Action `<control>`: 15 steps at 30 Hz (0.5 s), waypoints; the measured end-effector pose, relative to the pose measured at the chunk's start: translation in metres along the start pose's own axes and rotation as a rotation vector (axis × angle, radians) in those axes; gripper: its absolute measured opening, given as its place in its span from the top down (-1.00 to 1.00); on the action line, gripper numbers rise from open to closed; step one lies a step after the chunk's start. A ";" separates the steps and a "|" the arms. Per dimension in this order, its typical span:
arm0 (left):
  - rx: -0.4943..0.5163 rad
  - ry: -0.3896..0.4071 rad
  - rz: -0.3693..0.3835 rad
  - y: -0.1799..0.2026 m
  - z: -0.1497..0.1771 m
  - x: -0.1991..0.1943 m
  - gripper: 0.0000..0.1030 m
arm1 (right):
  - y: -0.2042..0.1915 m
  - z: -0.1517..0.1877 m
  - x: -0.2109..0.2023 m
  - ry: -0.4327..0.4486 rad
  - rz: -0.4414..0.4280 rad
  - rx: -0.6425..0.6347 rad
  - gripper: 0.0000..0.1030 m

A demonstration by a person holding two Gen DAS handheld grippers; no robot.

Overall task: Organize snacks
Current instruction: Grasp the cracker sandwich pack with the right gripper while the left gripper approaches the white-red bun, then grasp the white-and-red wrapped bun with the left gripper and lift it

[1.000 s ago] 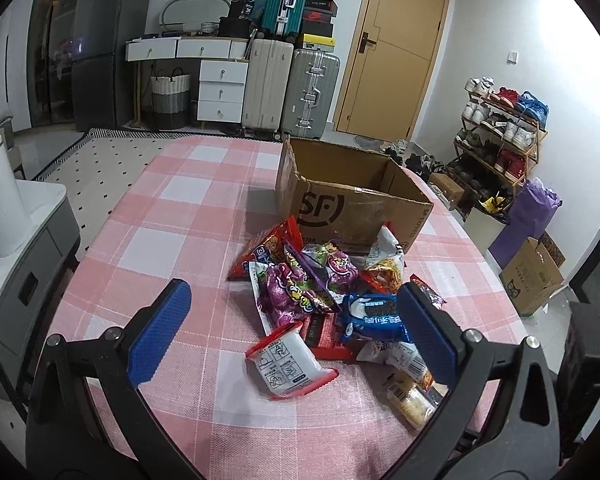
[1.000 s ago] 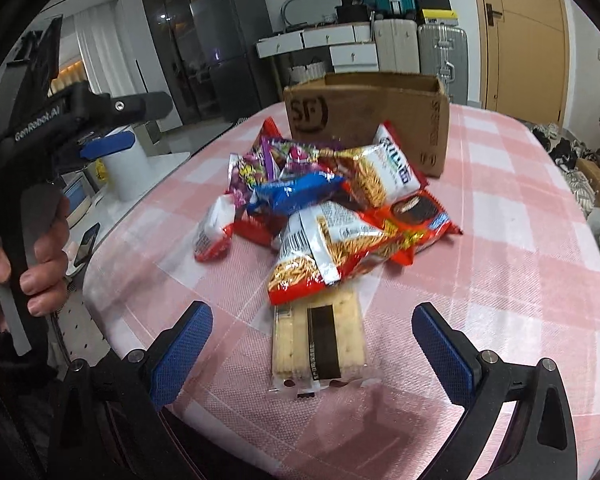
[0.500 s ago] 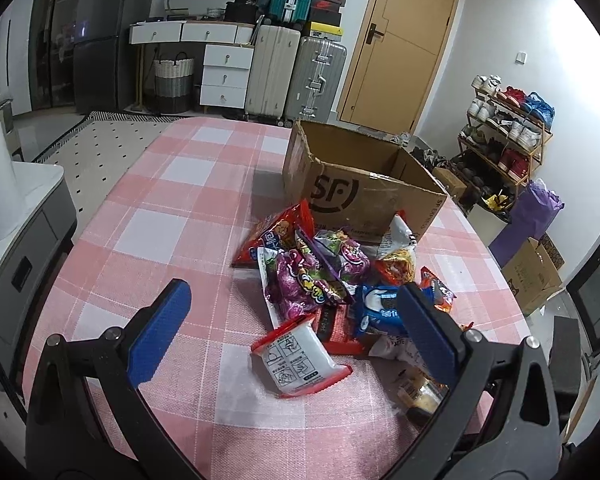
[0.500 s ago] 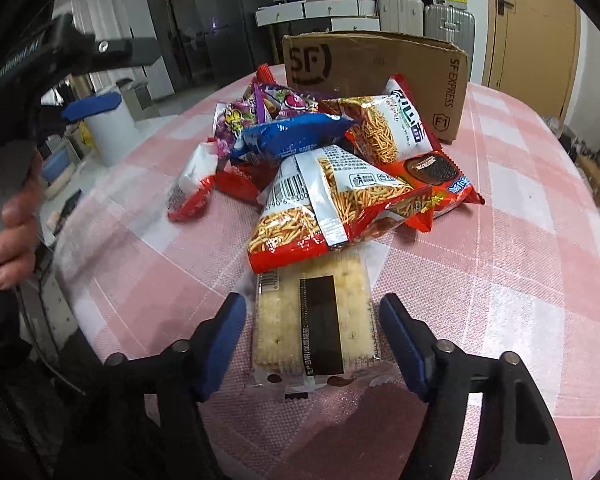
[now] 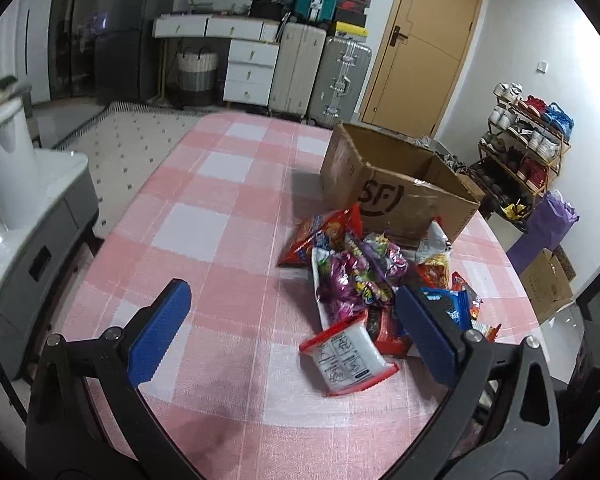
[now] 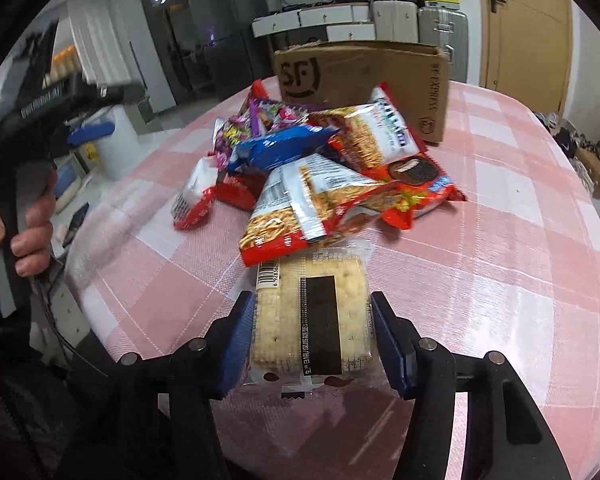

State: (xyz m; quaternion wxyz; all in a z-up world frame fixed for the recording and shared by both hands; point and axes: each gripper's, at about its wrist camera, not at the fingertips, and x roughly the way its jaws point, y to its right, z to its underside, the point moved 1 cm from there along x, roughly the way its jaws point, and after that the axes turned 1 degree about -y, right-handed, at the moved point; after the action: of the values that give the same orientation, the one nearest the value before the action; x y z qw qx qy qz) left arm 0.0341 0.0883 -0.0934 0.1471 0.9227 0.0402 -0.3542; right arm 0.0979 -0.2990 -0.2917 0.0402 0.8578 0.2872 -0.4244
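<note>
Right wrist view: the right gripper (image 6: 311, 338) sits low over the near edge of the bench (image 6: 500, 264), its blue fingers (image 6: 236, 344) pressed against the two long sides of a clear-wrapped cracker pack (image 6: 312, 320), clamped on it. The pack lies flat on the pink checked cloth, its far end tucked just under a red noodle-snack bag (image 6: 300, 216) at the front of the snack pile (image 6: 324, 160). Behind the pile stands an open cardboard box (image 6: 364, 76) marked SF, touching or nearly touching the rearmost bags. At the left of this view a hand (image 6: 28, 232) grips the handle of the left gripper (image 6: 88, 130), which is held up off the bench and to the side of the pile. Left wrist view: the left gripper (image 5: 296, 332) hovers above the bench (image 5: 204, 216), looking down at an angle, its fingers (image 5: 160, 332) wide apart with nothing between them. A white and red packet (image 5: 346, 354) lies just beyond them at the near edge of the pile (image 5: 364, 276), with the box (image 5: 396, 192) farther back.
</note>
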 end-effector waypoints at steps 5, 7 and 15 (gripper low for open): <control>-0.028 -0.077 0.028 -0.008 0.006 0.018 -0.98 | 0.018 0.005 -0.012 0.022 0.010 0.062 -0.12; -0.026 -0.106 0.039 -0.007 0.010 0.026 -0.98 | 0.025 0.006 -0.016 0.026 0.005 0.089 -0.12; -0.015 -0.210 0.066 0.008 0.029 0.057 -0.98 | 0.038 0.006 -0.030 0.066 0.027 0.125 -0.12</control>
State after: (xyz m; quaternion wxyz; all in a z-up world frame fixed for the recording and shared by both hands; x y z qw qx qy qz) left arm 0.0594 0.0700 -0.1493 0.1689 0.8802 -0.0033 -0.4435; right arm 0.0993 -0.3461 -0.2801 -0.0173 0.8761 0.2495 -0.4122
